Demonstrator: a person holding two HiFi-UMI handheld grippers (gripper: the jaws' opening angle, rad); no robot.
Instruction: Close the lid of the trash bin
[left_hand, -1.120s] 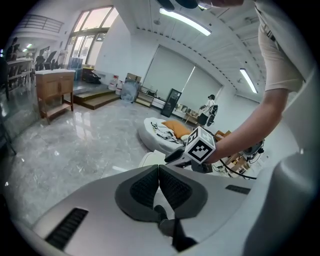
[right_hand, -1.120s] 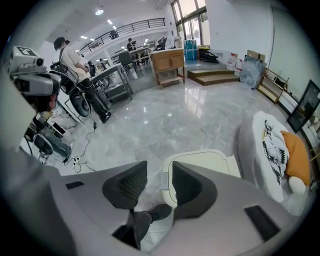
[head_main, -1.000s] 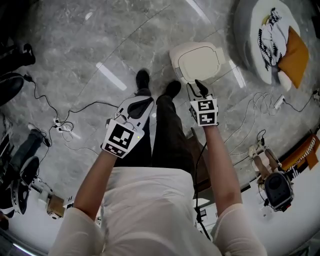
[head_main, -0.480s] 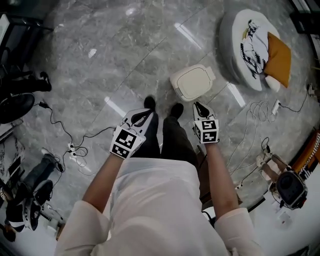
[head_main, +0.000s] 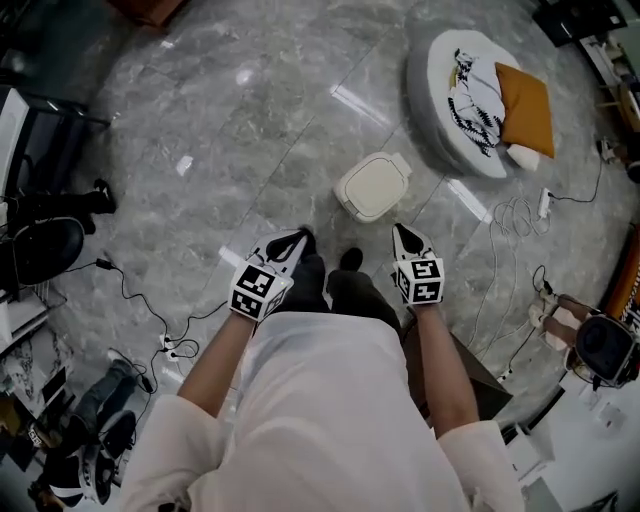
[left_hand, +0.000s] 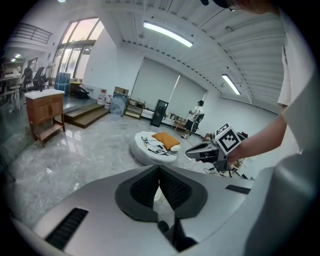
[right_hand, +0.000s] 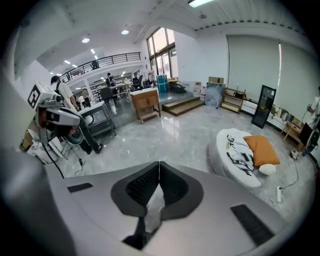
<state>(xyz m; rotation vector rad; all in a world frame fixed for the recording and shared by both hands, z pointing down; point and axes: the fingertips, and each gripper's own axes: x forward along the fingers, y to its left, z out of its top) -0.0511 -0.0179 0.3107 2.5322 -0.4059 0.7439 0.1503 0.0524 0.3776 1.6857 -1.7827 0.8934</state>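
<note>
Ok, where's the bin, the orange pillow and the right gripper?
bin (head_main: 373, 187), head view, middle of its lid.
orange pillow (head_main: 525, 110), head view, middle of its top.
right gripper (head_main: 399, 231), head view, at its closed fingertips.

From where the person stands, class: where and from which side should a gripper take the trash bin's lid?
Probably the near rim, coming down from above on the side toward the person's shoes: the trash bin's lid lies flat and shut, so only its thin edge gives a gripper a bite.
</note>
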